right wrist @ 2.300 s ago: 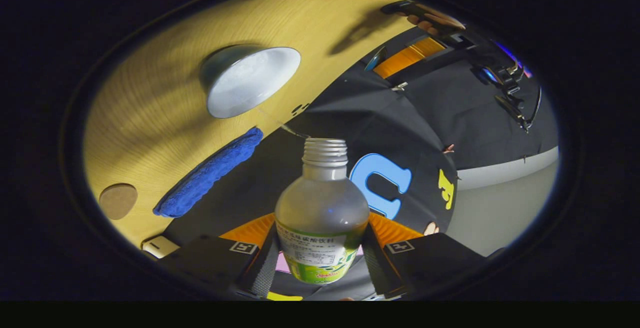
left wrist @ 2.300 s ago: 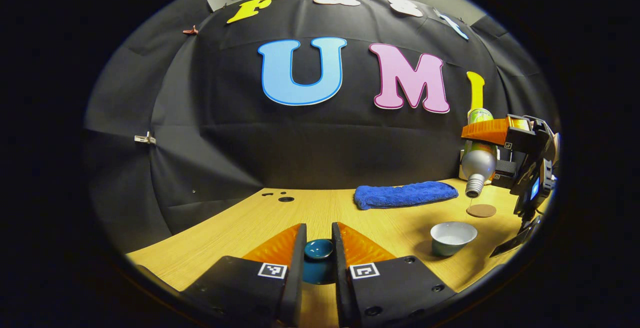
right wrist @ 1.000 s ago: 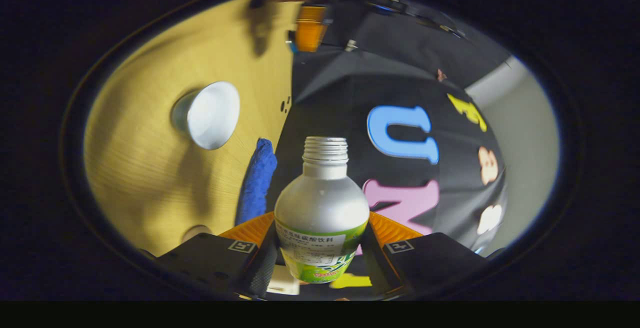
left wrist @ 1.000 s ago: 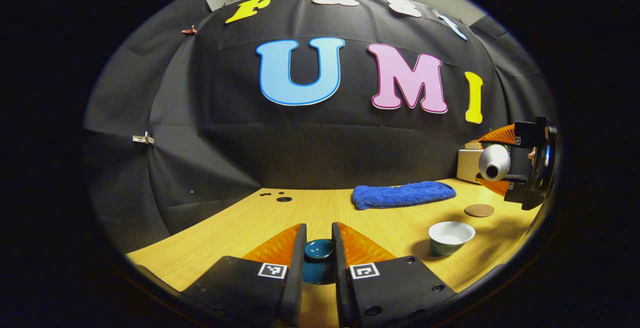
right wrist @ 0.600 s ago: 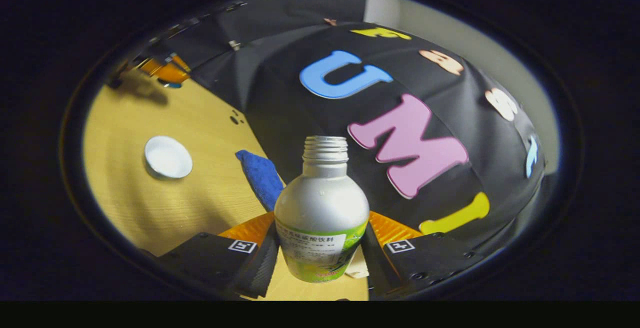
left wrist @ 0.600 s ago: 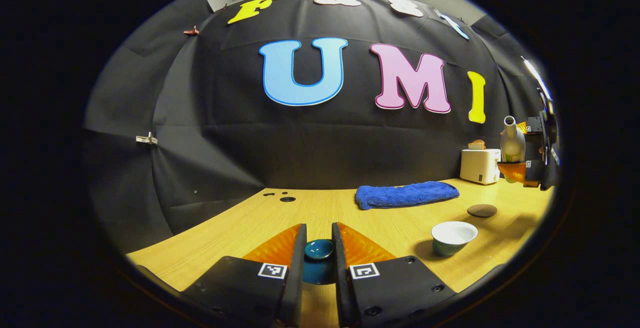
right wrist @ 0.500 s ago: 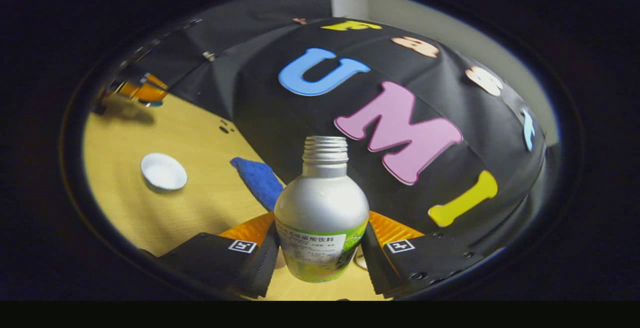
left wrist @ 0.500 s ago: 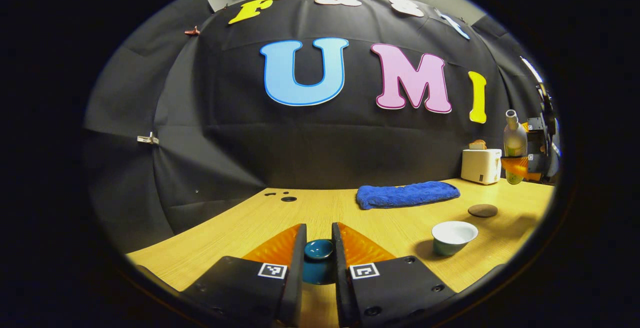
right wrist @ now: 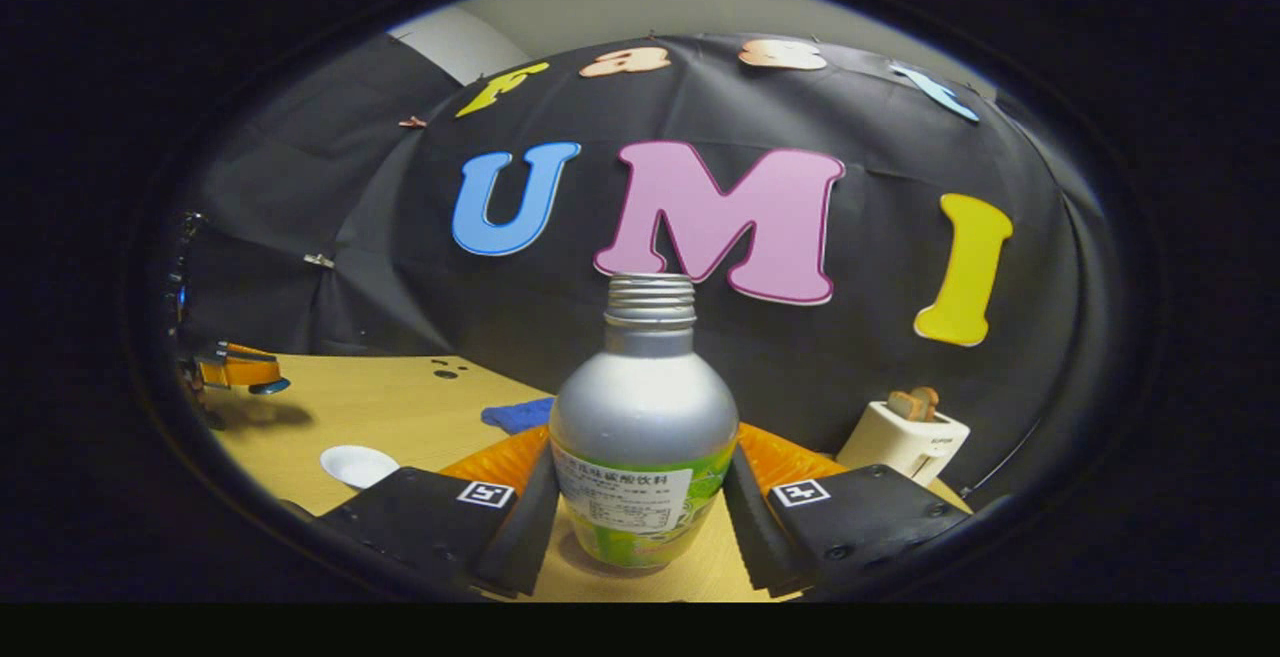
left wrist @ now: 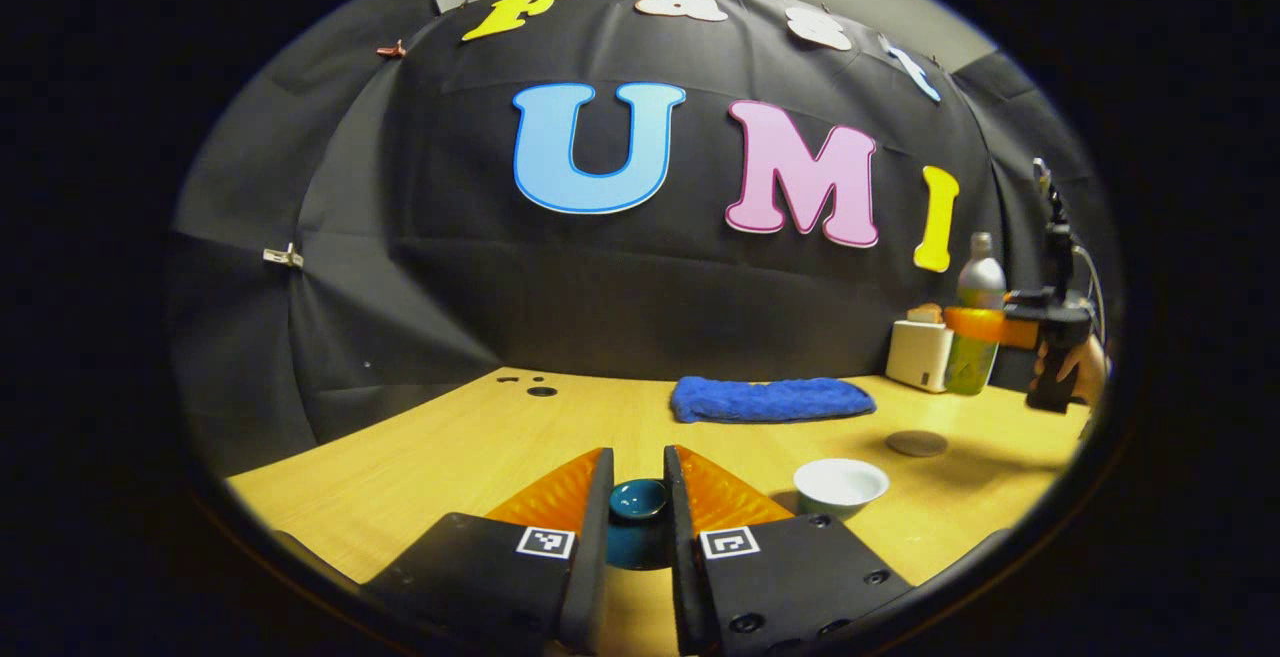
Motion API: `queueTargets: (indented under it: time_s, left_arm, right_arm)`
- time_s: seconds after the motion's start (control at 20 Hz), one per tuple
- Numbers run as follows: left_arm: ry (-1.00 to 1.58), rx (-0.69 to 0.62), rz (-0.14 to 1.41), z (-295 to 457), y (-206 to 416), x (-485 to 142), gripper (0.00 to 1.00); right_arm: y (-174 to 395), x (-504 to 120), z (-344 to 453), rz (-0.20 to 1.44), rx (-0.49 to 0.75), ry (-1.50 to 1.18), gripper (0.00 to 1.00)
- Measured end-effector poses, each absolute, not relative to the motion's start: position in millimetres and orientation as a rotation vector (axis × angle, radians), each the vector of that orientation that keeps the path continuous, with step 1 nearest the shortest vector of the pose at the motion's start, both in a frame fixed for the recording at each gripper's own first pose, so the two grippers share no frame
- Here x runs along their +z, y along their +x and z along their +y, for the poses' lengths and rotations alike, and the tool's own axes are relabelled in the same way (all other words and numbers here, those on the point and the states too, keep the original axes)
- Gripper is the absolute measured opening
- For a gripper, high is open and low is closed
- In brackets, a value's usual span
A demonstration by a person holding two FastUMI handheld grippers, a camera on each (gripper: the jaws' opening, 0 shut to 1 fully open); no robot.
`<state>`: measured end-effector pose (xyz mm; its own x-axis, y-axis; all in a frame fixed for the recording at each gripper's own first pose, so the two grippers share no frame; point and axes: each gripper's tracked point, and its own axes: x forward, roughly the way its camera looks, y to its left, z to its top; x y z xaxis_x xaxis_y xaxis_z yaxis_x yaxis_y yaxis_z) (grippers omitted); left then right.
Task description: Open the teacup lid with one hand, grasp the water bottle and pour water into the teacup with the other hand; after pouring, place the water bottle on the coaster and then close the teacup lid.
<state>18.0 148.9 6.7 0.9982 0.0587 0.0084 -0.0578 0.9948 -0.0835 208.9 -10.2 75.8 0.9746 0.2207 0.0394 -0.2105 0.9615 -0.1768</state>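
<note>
My left gripper (left wrist: 638, 462) is shut on the small teal teacup lid (left wrist: 638, 502) and holds it just above the table's near edge. The open white teacup (left wrist: 841, 485) stands to its right. Farther right lies the round brown coaster (left wrist: 917, 443). My right gripper (right wrist: 645, 462) is shut on the silver water bottle (right wrist: 645, 427), which has a green label and an uncapped threaded neck. In the left gripper view the bottle (left wrist: 978, 327) stands upright in the air, above and beyond the coaster. The right gripper view has the teacup (right wrist: 358, 465) at the lower left and the left gripper (right wrist: 240, 369) beyond it.
A folded blue towel (left wrist: 770, 399) lies at the back of the wooden table (left wrist: 450, 447). A white toaster (left wrist: 920, 352) stands at the back right, close behind the bottle. A hand (left wrist: 1085, 367) holds the right gripper at the far right edge.
The bottle has swung from tipped over the teacup to upright and has moved right, away from the cup and toward the coaster. The left gripper still holds the lid, shifted only slightly.
</note>
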Motion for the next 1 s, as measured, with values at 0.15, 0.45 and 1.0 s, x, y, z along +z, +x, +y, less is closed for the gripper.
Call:
queueTargets:
  time_s: [0.15,0.45,1.0]
  left_arm:
    - [-0.056,0.035,-0.047,132.2,12.4,28.8,0.31]
    - [-0.02,0.009,-0.116,115.3,-0.8,59.2,0.31]
    - [-0.114,0.029,-0.07,125.8,-4.3,38.2,0.31]
  right_arm:
    - [229.5,43.5,-15.0,0.017,0.246,-0.04,0.78]
    - [249.4,6.7,-42.6,0.059,0.153,-0.006,0.79]
    - [252.8,-13.9,-47.2,0.089,0.089,-0.02,0.83]
